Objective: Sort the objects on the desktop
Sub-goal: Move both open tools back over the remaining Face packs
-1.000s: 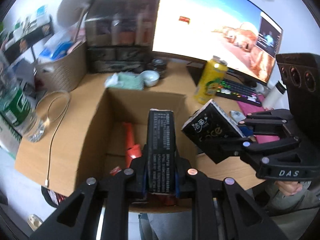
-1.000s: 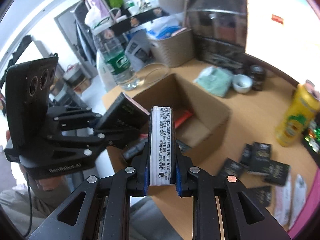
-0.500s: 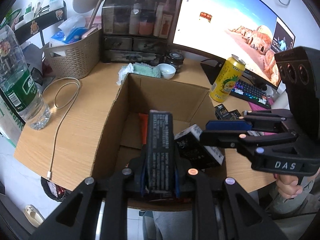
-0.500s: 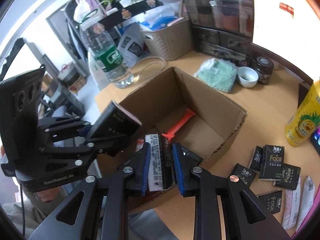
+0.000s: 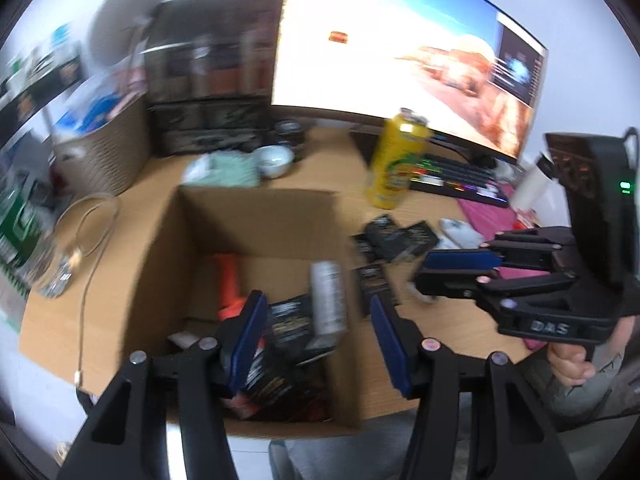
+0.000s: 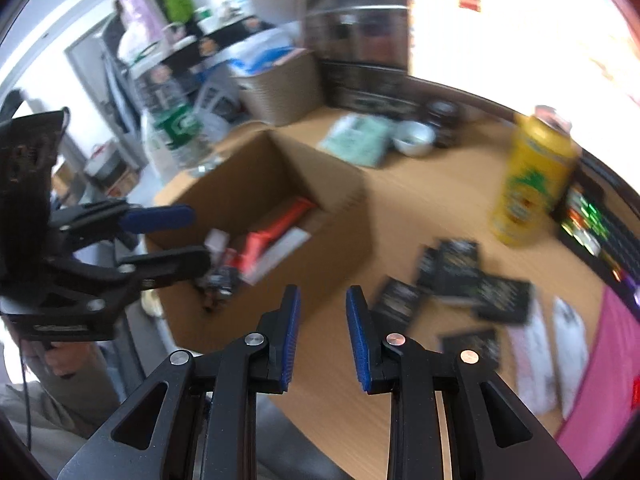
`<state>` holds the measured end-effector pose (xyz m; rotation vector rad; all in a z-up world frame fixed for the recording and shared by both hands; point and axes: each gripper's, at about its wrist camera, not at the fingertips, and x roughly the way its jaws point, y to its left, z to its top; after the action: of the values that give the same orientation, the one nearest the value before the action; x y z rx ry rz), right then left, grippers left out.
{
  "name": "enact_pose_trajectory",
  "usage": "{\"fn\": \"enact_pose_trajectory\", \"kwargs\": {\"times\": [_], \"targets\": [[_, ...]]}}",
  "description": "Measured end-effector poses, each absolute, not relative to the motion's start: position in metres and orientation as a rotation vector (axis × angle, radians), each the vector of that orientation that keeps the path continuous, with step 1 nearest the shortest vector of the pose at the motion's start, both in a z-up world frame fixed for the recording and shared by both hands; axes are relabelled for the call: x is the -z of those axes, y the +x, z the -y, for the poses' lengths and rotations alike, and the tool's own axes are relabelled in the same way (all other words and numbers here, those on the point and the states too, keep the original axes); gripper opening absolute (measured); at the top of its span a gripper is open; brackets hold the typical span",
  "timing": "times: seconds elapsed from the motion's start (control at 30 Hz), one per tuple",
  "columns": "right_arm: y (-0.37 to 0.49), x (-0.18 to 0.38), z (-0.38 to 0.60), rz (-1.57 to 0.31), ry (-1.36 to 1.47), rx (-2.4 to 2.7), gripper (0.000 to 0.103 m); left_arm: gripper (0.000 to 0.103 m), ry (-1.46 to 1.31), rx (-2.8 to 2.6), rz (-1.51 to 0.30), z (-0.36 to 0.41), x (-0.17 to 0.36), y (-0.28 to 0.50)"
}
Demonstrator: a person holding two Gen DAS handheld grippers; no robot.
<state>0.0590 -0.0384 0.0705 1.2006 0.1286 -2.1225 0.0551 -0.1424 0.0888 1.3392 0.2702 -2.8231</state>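
The left black two-finger gripper with blue pads points steeply downward, its jaws opening wide with nothing pressed between the pads (the view is blurred). The right black two-finger gripper with blue pads also tilts downward, its jaws slightly parted and gripping nothing. A bare hand grips its handle.

Box sits at desk front edge, packets inside. Can right of box, loose packets before can. Bowl and cloth behind box. Basket, bottle left. Monitor at back.
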Motion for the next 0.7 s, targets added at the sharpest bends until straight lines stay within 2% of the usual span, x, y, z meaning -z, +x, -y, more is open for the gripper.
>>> {"fn": "enact_pose_trajectory", "kwargs": {"times": [0.13,0.2,0.37,0.57,0.7], "targets": [[0.056,-0.066,-0.016,-0.093,1.237,2.236,0.026,0.062,1.390,2.907,-0.179,0.097,-0.093,0.035],[0.051,-0.060,-0.046,-0.077,1.274,2.313,0.026,0.066,1.442,2.937,-0.151,0.073,-0.086,0.020],[0.039,-0.035,-0.102,0.022,1.380,2.370,0.026,0.066,1.596,2.923,-0.139,0.034,-0.052,-0.018],[0.032,0.007,-0.127,0.122,1.487,2.351,0.026,0.066,1.712,2.772,-0.096,0.019,-0.003,-0.049],[0.026,0.026,-0.107,0.087,1.512,2.293,0.026,0.066,1.699,2.739,-0.031,0.017,0.006,-0.050]]}}
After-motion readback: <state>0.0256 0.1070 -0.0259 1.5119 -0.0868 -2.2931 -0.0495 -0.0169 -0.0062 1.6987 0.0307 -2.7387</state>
